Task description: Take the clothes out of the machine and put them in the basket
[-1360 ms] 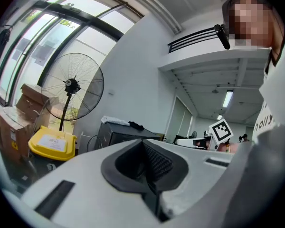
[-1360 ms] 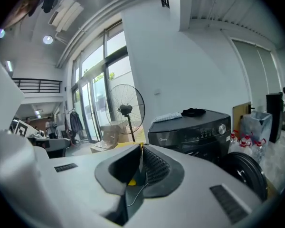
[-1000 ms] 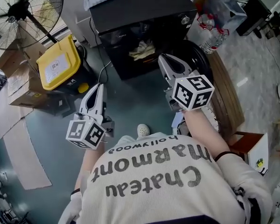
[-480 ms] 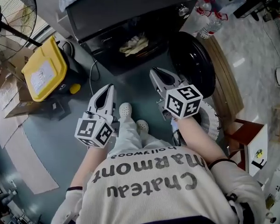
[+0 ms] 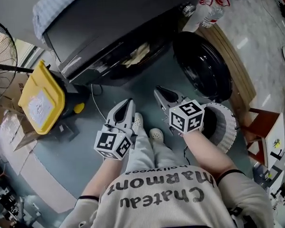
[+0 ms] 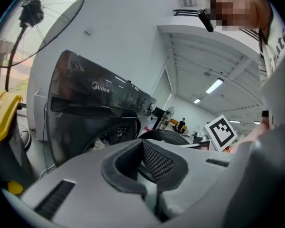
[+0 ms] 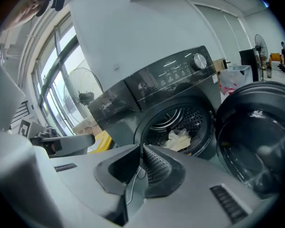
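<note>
A black front-loading washing machine point(image 5: 114, 27) stands with its round door point(image 5: 204, 65) swung open to the right. Pale clothes point(image 5: 135, 53) lie inside the drum, also seen as clothes point(image 7: 178, 139) in the right gripper view. A white perforated basket point(image 5: 226, 123) sits on the floor at the right, partly hidden by my right hand. My left gripper point(image 5: 127, 103) and right gripper point(image 5: 160, 91) both hover low in front of the drum opening, apart from it, shut and holding nothing. In the left gripper view the left gripper point(image 6: 142, 144) points at the machine point(image 6: 95, 113).
A yellow-lidded bin point(image 5: 40, 101) stands left of the machine, with a floor fan point(image 5: 0, 56) behind it. Water bottles point(image 5: 211, 11) and a wooden platform point(image 5: 237, 56) lie right of the door. The person's white shoes point(image 5: 155, 134) are between the grippers.
Both grippers have sunk toward the floor in front of the machine and stayed shut. The head view has dropped and tilted, so the drum opening and the door look nearer.
</note>
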